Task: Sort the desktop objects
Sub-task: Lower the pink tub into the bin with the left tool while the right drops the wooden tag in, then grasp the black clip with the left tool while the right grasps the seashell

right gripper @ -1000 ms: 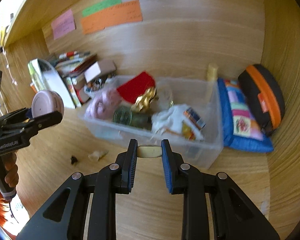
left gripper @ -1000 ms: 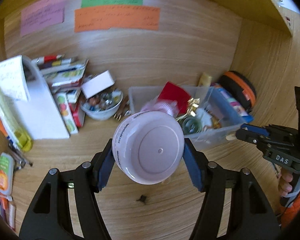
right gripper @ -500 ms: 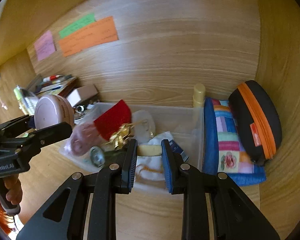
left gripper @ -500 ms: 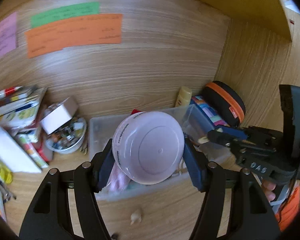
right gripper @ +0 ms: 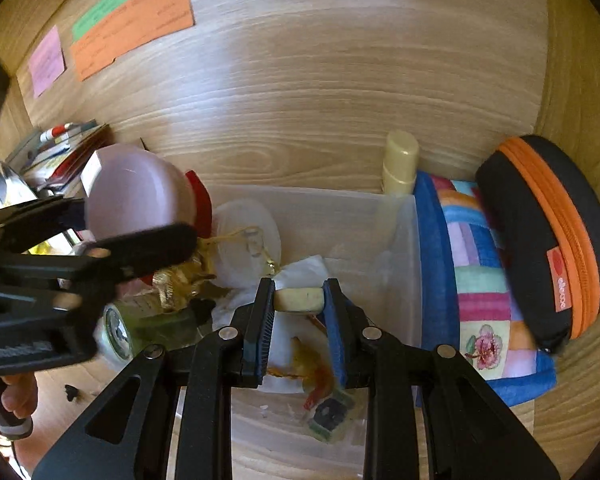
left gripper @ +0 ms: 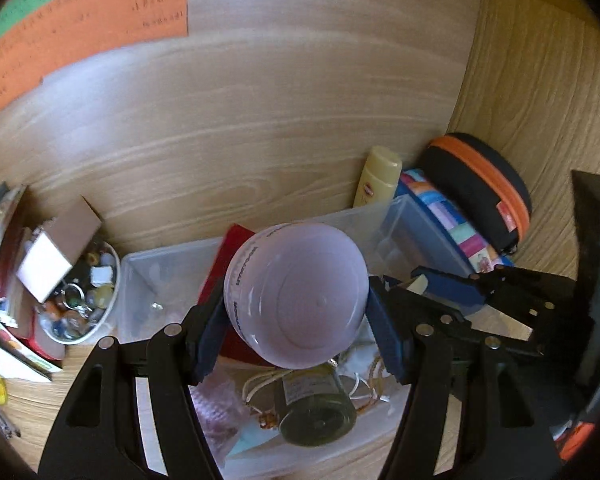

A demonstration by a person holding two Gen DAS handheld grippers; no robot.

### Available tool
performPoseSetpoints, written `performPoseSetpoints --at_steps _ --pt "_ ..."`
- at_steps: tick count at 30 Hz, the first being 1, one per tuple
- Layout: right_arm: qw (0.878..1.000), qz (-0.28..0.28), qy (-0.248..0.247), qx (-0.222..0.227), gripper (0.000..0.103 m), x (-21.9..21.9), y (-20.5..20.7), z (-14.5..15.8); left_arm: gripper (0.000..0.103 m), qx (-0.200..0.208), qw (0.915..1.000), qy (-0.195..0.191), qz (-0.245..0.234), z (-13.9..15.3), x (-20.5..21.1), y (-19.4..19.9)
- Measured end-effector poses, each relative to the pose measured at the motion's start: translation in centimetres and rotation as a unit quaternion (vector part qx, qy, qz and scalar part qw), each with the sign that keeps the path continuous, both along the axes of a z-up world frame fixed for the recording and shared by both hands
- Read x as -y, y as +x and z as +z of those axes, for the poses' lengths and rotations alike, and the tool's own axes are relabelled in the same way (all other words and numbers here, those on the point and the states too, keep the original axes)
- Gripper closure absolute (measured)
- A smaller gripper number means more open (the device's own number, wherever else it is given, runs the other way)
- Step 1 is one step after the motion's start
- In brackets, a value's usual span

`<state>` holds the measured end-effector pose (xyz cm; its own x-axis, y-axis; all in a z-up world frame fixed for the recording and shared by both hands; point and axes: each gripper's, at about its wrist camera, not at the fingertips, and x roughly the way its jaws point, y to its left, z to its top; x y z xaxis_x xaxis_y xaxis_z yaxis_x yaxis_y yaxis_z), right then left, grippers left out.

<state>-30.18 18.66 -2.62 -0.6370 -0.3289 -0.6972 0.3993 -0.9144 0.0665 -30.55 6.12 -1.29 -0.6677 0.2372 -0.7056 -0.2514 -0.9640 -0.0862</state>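
My left gripper (left gripper: 298,322) is shut on a round pale pink jar (left gripper: 300,300), held above the left part of the clear plastic bin (left gripper: 404,220). The jar also shows in the right wrist view (right gripper: 136,192). My right gripper (right gripper: 299,300) is shut on a small cream-coloured block (right gripper: 300,299), held over the middle of the bin (right gripper: 404,240). The bin holds a green glass jar (left gripper: 316,412), a red card (left gripper: 230,252), gold ribbon (right gripper: 180,276), white cloth and other small items.
A yellow tube (right gripper: 398,164) stands behind the bin. A patchwork pouch (right gripper: 480,280) and a black-and-orange case (right gripper: 548,236) lie to its right. A bowl of trinkets (left gripper: 80,304), a small box and books lie at the left. Coloured notes hang on the wall.
Both grippers have moved forward over the bin with their objects still held. The two grippers are closer to each other.
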Motion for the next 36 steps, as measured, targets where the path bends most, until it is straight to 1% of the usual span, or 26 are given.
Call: performPoseSetpoints --at_steps 2,5,6,7,9,11,13,14,16,19,20,21,22,25,27,30,33,36 --pt "1.0 0.005 0.011 -0.004 0.08 0.6 0.1 -0.1 0.038 0.0 1.0 0.0 0.001 -0.2 -0.1 0.0" --pt "1.0 0.01 0.021 0.003 0.075 1.1 -0.1 -0.5 0.038 0.005 1.0 0.0 -0.003 -0.2 -0.2 0.2" --pt "1.0 0.011 0.025 0.009 0.071 1.1 -0.2 -0.8 0.038 0.009 0.9999 0.001 -0.005 -0.2 -0.2 0.2" --pt "0.999 0.011 0.036 0.006 0.064 1.4 -0.2 -0.9 0.038 0.014 0.9998 0.001 -0.01 -0.2 -0.3 0.4" --pt "0.999 0.008 0.044 0.006 0.056 1.6 -0.1 -0.9 0.037 0.011 0.9999 -0.008 -0.01 0.1 -0.5 0.9" --pt "0.999 0.011 0.042 0.005 0.054 1.8 0.2 -0.7 0.037 -0.001 0.9998 -0.015 -0.01 0.8 -0.5 1.6" --pt "0.999 0.01 0.046 -0.002 0.047 1.9 0.7 -0.2 0.034 -0.011 0.9998 -0.011 -0.013 1.7 -0.4 2.4" --pt "0.999 0.007 0.047 -0.008 0.044 1.9 1.0 0.2 0.03 -0.016 0.9997 -0.011 -0.013 2.0 -0.3 2.7" --pt "0.999 -0.001 0.049 -0.021 0.034 1.7 1.7 1.0 0.027 -0.032 0.9993 -0.013 -0.011 3.1 0.0 3.8" --pt "0.998 -0.012 0.053 -0.041 0.029 1.5 2.8 2.2 0.021 -0.057 0.9982 -0.017 -0.005 4.8 0.7 5.6" --pt "0.997 -0.016 0.055 -0.047 0.028 1.4 3.2 2.6 0.017 -0.068 0.9976 -0.016 0.0 5.5 1.1 6.5" --pt "0.997 -0.02 0.057 -0.051 0.025 1.5 3.6 3.1 0.012 -0.073 0.9972 -0.015 0.003 5.9 1.4 7.1" --pt "0.997 -0.023 0.057 -0.054 0.021 1.8 3.7 3.5 0.011 -0.081 0.9965 -0.014 0.009 6.5 1.9 7.9" --pt "0.996 -0.028 0.047 -0.063 0.02 1.8 5.1 4.8 0.01 -0.099 0.9947 -0.018 0.018 7.4 2.8 9.8" --pt "0.997 -0.028 0.04 -0.067 0.019 2.1 5.9 5.6 0.006 -0.11 0.9933 -0.025 0.026 7.8 3.6 11.4" --pt "0.997 -0.022 0.029 -0.071 0.017 2.6 7.4 6.5 0.004 -0.121 0.9913 -0.039 0.036 8.0 5.0 13.4" --pt "0.996 -0.018 0.026 -0.079 0.016 3.7 8.7 6.9 0.003 -0.123 0.9901 -0.046 0.049 7.5 6.2 14.7" --pt "0.996 -0.011 0.024 -0.082 0.016 4.1 10.2 7.0 0.003 -0.117 0.9904 -0.048 0.056 6.5 7.5 16.0"
